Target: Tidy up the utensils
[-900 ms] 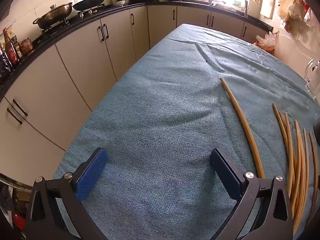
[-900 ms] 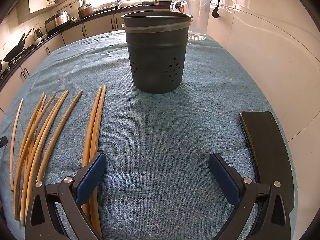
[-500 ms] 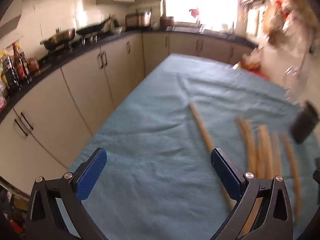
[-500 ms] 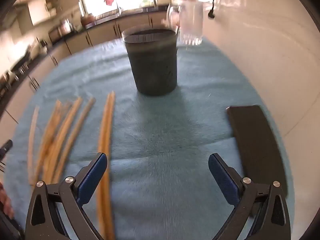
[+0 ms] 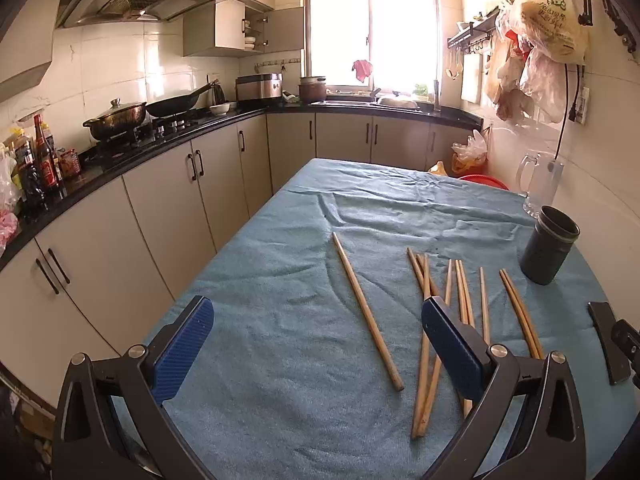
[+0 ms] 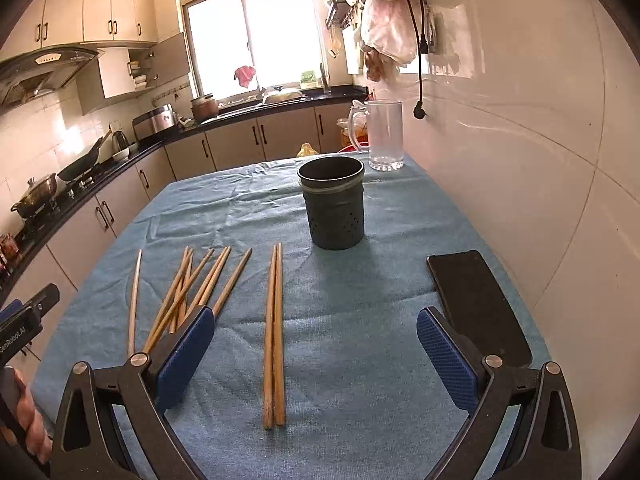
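Claws both raised and pitched up since the earlier frames: window, hood and wall cupboards now fill the upper view, where before mostly cloth showed. Blur of half a second ago gone.

Left claw: blue ribbed pads spread wide, nothing between them, held above the table (blue towelling cloth, creased at the far end). Lone chopstick lies apart, leftmost, round pale wood, slanting toward the near right. Right of it, loose chopstick cluster, several crossing each other, partly hidden behind the left claw's right pad. Further right, chopstick pair side by side, touching along their length, square butt ends nearest the right camera.

Right claw: pads likewise spread, empty, the pair lying between them below. Beyond the pair, utensil holder upright, dark cylinder with small drain holes and a pale band under the rim, empty as far as seen. Glass mug behind it near the wall. Black phone flat on the cloth at far right, just beside the right pad.
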Available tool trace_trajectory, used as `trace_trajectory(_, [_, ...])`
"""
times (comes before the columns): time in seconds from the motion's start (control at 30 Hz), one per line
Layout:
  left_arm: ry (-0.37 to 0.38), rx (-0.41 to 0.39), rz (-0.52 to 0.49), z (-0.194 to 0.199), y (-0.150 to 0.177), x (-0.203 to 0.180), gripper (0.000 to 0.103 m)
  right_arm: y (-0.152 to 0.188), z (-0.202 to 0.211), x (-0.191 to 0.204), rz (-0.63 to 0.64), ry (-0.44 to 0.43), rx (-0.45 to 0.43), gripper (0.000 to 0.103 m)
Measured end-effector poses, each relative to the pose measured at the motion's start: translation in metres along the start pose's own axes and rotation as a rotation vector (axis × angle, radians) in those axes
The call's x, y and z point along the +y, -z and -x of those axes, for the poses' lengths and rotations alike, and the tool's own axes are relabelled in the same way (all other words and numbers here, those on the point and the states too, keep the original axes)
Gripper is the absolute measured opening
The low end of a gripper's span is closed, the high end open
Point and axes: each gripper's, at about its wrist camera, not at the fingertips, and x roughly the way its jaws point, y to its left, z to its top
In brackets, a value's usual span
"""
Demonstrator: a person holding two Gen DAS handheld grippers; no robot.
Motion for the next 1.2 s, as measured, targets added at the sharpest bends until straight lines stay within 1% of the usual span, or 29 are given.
trace_trajectory(0.17, [0.002,0.019,-0.006,-0.005,0.004,-0.006,0.103,0.001,-0.001,0.001,0.007,-0.009,0.007,0.102])
trace_trajectory(0.23, [0.0,0.016,-0.01,-0.005,0.006,-0.008,0.103,0.003,-0.001,0.002,0.008,-0.029,0.012,0.103])
trace_trajectory(0.3, [0.001,0.02,-0.015,-0.006,0.007,-0.009,0.103,0.003,-0.001,0.004,0.015,-0.018,0.011,0.103])
trace_trajectory(0.4, [0.001,0.02,-0.016,-0.007,0.008,-0.009,0.103,0.004,-0.001,0.005,0.02,-0.036,0.016,0.102])
trace_trajectory(0.93, [-0.004,0.038,-0.009,-0.013,0.013,-0.007,0.103,0.007,-0.008,0.013,0.041,-0.042,0.059,0.102])
trace_trajectory(1.2, [0.002,0.061,-0.007,-0.019,0.016,-0.007,0.103,0.009,-0.015,0.015,0.044,-0.048,0.087,0.102])
